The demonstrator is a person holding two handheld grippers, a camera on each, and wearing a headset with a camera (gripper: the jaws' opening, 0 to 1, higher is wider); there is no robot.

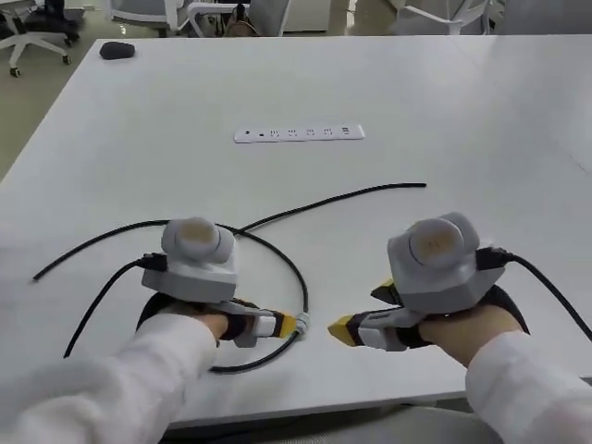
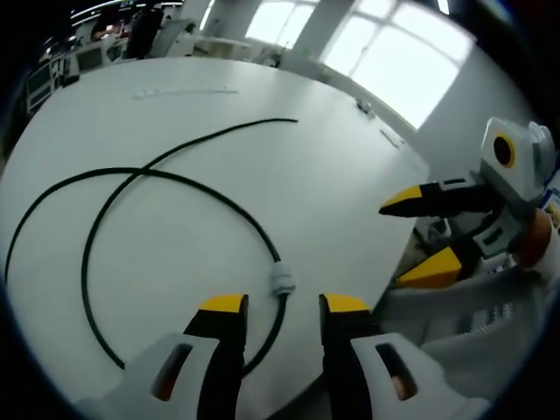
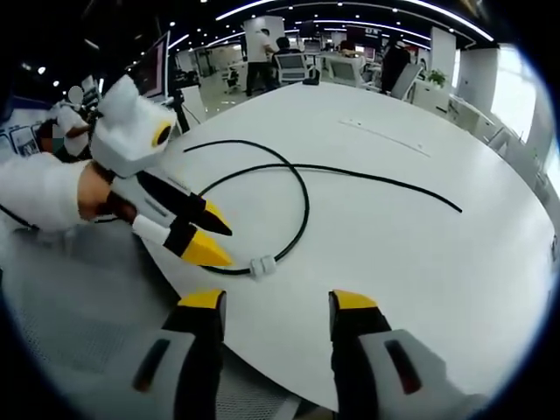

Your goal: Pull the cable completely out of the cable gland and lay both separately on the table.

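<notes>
White table (image 1: pixel 444 111). Black cable (image 1: pixel 304 294) loops across near half, free end lying far right. Small white cable gland (image 1: pixel 302 320) on cable at near edge, between grippers. Left gripper (image 1: pixel 289 325) tip just beside gland. Right gripper (image 1: pixel 361 312) near gland, not touching, jaws spread. Power strip (image 1: pixel 299 133) far centre.

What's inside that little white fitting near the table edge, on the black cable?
The black cable goes in one end of the white cable gland and comes out the other. The stretch inside is hidden by the gland's body.
</notes>
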